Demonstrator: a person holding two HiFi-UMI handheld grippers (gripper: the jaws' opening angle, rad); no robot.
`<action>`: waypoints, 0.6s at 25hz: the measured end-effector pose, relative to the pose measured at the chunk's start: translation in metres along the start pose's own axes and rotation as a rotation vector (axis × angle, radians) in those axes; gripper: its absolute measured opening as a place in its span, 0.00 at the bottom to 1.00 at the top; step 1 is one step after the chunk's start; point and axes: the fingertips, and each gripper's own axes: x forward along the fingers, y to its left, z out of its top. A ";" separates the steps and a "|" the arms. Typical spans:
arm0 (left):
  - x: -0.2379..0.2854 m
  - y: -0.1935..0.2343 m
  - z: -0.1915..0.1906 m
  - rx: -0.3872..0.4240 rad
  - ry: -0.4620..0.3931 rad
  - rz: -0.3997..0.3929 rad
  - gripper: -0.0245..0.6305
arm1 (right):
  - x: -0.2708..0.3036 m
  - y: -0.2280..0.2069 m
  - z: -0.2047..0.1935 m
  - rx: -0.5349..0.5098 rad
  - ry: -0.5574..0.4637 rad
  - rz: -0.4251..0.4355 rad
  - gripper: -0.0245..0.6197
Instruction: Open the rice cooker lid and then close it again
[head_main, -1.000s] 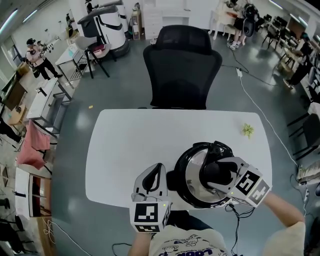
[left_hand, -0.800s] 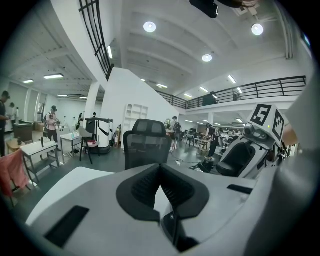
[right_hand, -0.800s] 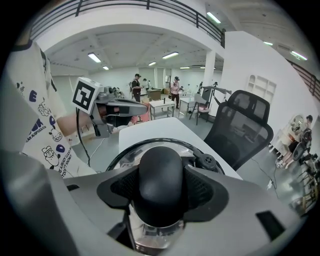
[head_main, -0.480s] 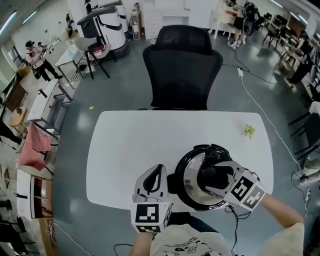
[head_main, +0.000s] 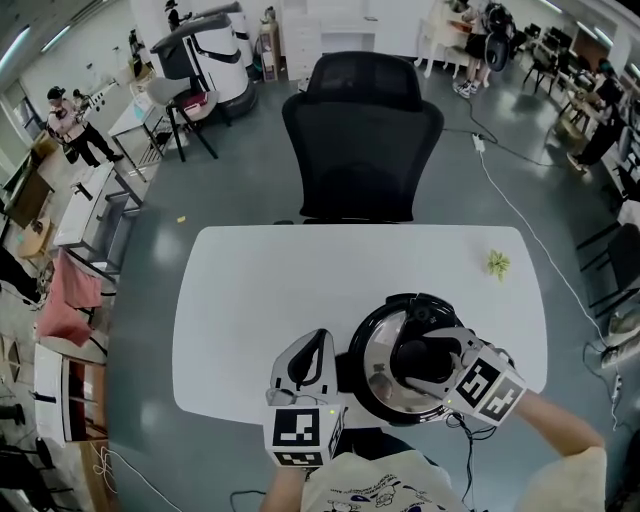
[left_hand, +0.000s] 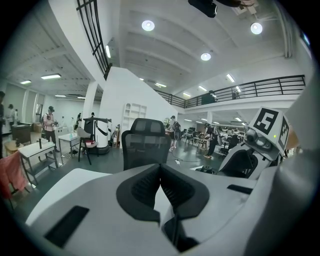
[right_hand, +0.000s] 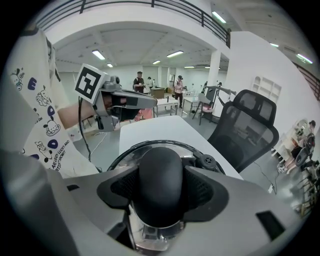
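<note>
Right gripper (head_main: 428, 358) tilts steeply down over the table's (head_main: 260, 290) near edge, jaws wide, clamping the lid's (head_main: 383, 350) knob (right_hand: 159, 170); left gripper (left_hand: 160, 175) pinched together, empty.

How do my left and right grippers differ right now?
The left gripper is shut and empty; the right gripper stands wide, clamped on the black lid knob of the rice cooker. The left gripper sits beside the cooker over the table; the right gripper is above the lid, tilted down more steeply. Both carry a marker cube.

Right claw (head_main: 424, 352) on rice cooker lid (head_main: 381, 362), left claw (head_main: 317, 338) beside, white table (head_main: 300, 270)
</note>
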 end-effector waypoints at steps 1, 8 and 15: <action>0.001 -0.001 0.001 0.002 -0.001 -0.004 0.06 | 0.000 0.000 0.000 0.001 -0.001 0.000 0.50; 0.008 -0.006 0.005 0.012 -0.006 -0.023 0.06 | 0.000 -0.001 -0.002 -0.002 0.020 0.002 0.50; 0.016 -0.008 0.006 0.020 -0.009 -0.032 0.06 | 0.002 -0.005 -0.004 -0.012 0.033 0.014 0.50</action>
